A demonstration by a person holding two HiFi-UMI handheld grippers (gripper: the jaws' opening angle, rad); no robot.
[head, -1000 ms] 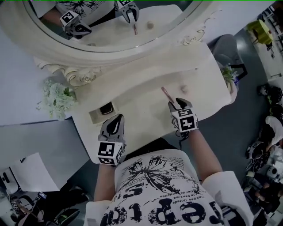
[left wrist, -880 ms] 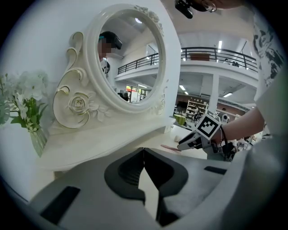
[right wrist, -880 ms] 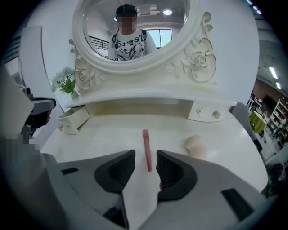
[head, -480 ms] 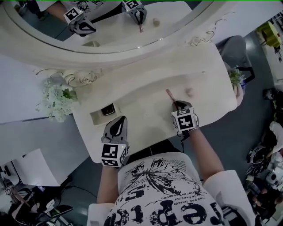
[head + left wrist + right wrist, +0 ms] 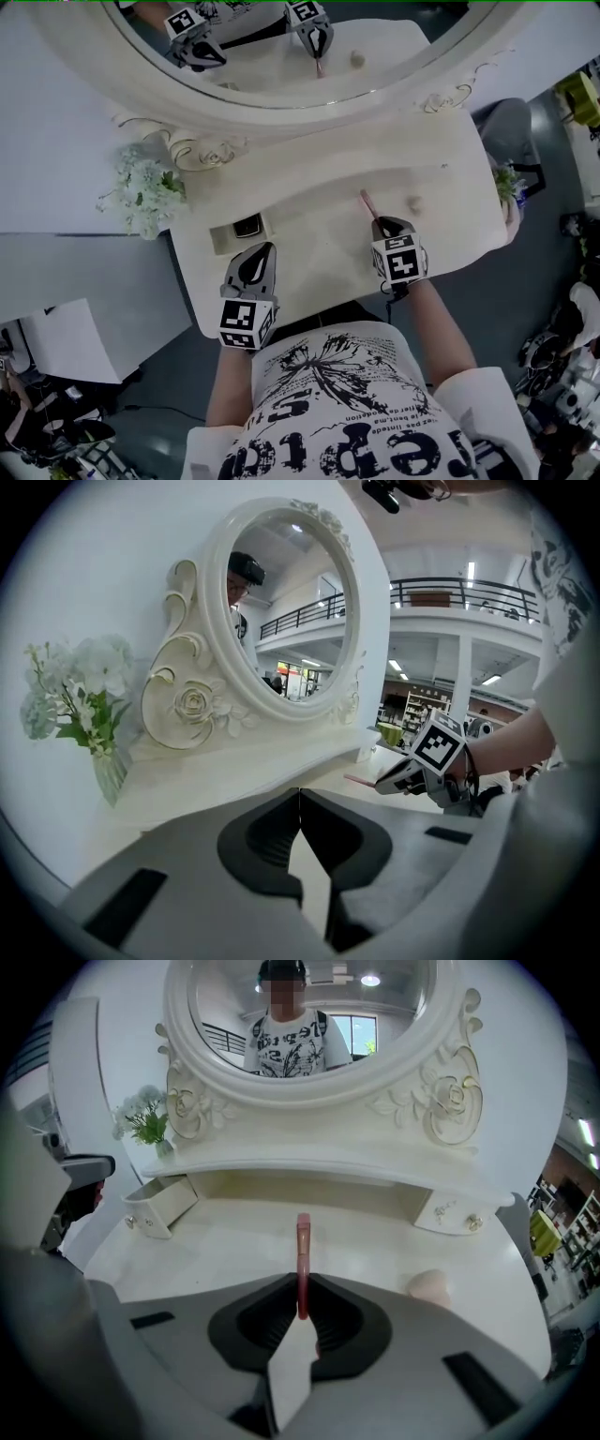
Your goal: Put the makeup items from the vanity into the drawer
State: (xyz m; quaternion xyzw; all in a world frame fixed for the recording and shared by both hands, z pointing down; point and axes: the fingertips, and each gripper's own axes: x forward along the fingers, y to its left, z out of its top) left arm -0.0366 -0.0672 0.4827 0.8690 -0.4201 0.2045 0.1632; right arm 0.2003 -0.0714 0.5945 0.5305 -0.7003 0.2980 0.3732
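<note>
A slim pink makeup stick lies on the white vanity top, pointing toward the mirror. My right gripper has the stick's near end between its jaws, which are closing and pinch it. A beige makeup sponge rests just right of it. The small left drawer stands pulled out, with a dark compact inside. My left gripper hovers by the vanity's front edge near the drawer, shut and empty.
A big oval mirror in an ornate frame rises behind the top. White flowers in a vase stand at the left end. A closed drawer sits at the right under the shelf. A person's torso is close against the front edge.
My right gripper has slid forward onto the pink stick and its jaws have closed round the near end. The left gripper has barely moved; the head view shifted.
</note>
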